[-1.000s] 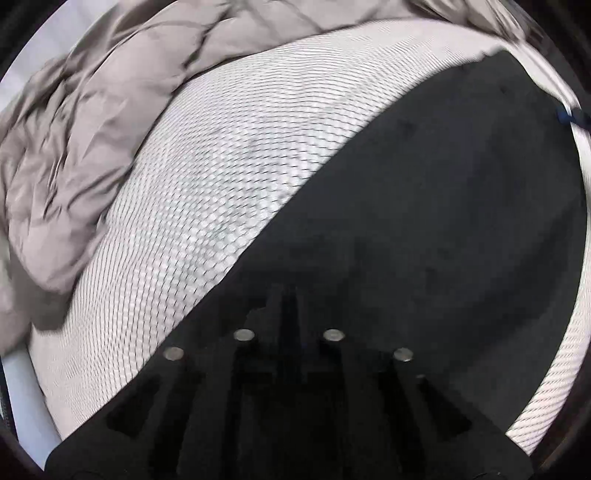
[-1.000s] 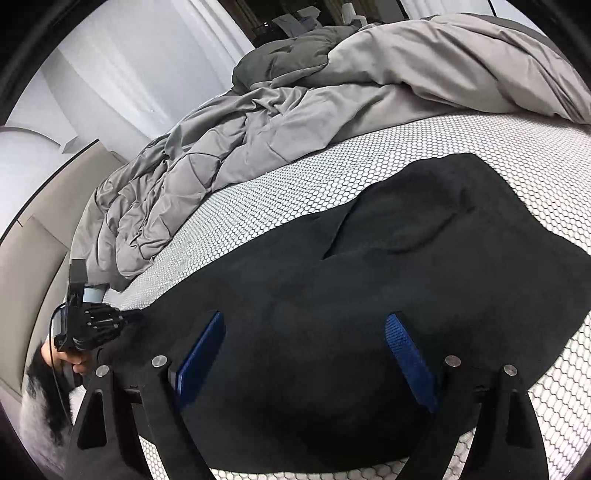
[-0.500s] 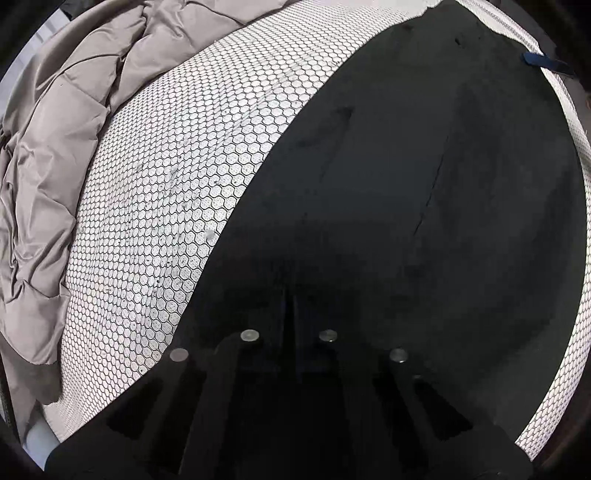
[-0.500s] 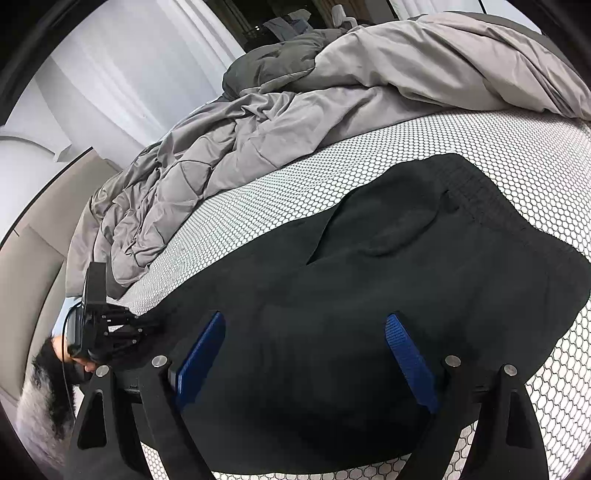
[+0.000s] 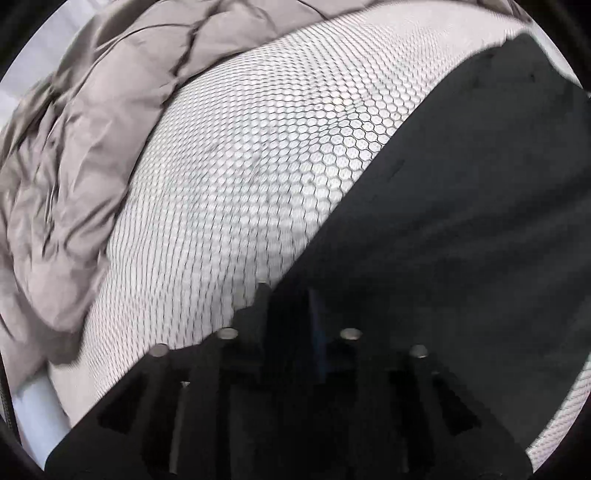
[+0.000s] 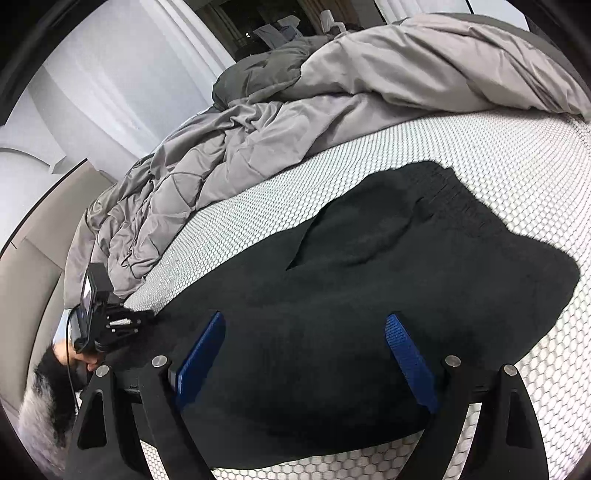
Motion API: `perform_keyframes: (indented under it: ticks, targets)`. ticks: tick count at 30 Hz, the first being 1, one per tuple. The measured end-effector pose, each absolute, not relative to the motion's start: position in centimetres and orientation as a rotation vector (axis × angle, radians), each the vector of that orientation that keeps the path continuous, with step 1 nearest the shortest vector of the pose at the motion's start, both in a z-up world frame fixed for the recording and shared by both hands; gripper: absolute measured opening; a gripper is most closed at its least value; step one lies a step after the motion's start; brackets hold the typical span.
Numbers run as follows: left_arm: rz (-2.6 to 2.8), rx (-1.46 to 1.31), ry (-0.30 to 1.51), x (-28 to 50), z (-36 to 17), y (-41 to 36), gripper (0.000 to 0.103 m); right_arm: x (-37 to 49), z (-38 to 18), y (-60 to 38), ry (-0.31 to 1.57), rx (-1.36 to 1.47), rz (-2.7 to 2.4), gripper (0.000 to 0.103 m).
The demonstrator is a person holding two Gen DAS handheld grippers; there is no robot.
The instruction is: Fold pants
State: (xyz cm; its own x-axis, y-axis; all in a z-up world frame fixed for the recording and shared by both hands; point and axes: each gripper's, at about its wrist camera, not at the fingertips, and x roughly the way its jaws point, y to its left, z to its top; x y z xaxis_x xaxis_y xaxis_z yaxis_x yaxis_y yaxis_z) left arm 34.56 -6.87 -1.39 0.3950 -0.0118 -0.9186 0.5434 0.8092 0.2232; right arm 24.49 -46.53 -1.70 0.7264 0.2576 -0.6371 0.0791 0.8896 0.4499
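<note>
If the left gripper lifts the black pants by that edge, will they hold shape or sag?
The black pants would probably sag: they lie limp on the honeycomb sheet with soft creases. Probably light, since thin folds flatten easily. The left gripper appears shut on the hem, so the rest would likely drag along.

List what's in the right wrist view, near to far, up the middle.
right gripper, fingers apart → black pants → honeycomb sheet → grey duvet → dark window
</note>
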Motion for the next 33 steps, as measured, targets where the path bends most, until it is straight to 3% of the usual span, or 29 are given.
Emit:
perform_keyframes:
  ticks: [1, 3, 10, 16, 18, 19, 20, 22, 25, 27, 28, 31, 33]
  targets:
    - [-0.363, 0.471, 1.124, 33.8, -0.6, -5.6, 0.038, 24.2, -1.5, -47.2, 0.743, 0.473, 0.097, 0.090]
    - [-0.324, 0.328, 1.114, 31.9, 1.1, -3.0, 0.064, 23.3, -1.0, -49.1, 0.707, 0.485, 0.067, 0.090]
    - [-0.132, -0.280, 0.895, 19.9, 5.6, 8.0, 0.075, 17.6, -3.2, -60.1, 0.653, 0.786, -0.166, 0.090]
    - [0.056, -0.612, 0.789, 12.8, 3.1, 15.8, 0.076, 18.6, -8.4, -63.0, 0.704, 1.007, -0.059, 0.082]
    - [0.110, -0.710, 0.762, 10.7, 1.8, 17.2, 0.076, 19.6, -8.5, -63.1, 0.656, 1.016, -0.039, 0.054]
    - [0.132, -0.739, 0.764, 10.2, 1.0, 18.0, 0.076, 20.5, -8.5, -62.8, 0.676, 0.993, -0.021, 0.026]
    - [0.148, -0.756, 0.761, 9.7, 0.2, 18.6, 0.076, 21.0, -8.2, -62.5, 0.687, 0.973, -0.013, 0.014]
    - [0.182, -0.772, 0.739, 8.7, -0.9, 19.7, 0.076, 20.6, -6.4, -61.9, 0.646, 0.912, -0.010, 0.011]
    - [0.210, -0.778, 0.728, 7.8, -2.3, 21.2, 0.076, 17.8, -3.0, -61.6, 0.522, 0.809, -0.047, 0.010]
    - [0.222, -0.793, 0.727, 7.5, -3.1, 22.1, 0.076, 17.9, -4.6, -62.7, 0.590, 0.810, -0.165, 0.013]
    - [0.218, -0.804, 0.727, 7.7, -3.8, 22.5, 0.076, 18.5, -5.7, -63.1, 0.643, 0.812, -0.208, 0.021]
    - [0.195, -0.866, 0.743, 8.6, -5.4, 23.4, 0.076, 18.9, -8.4, -64.6, 0.710, 0.970, -0.190, 0.026]
    - [0.176, -0.885, 0.735, 9.7, -5.8, 23.8, 0.067, 17.4, -7.4, -65.0, 0.639, 1.002, -0.152, 0.045]
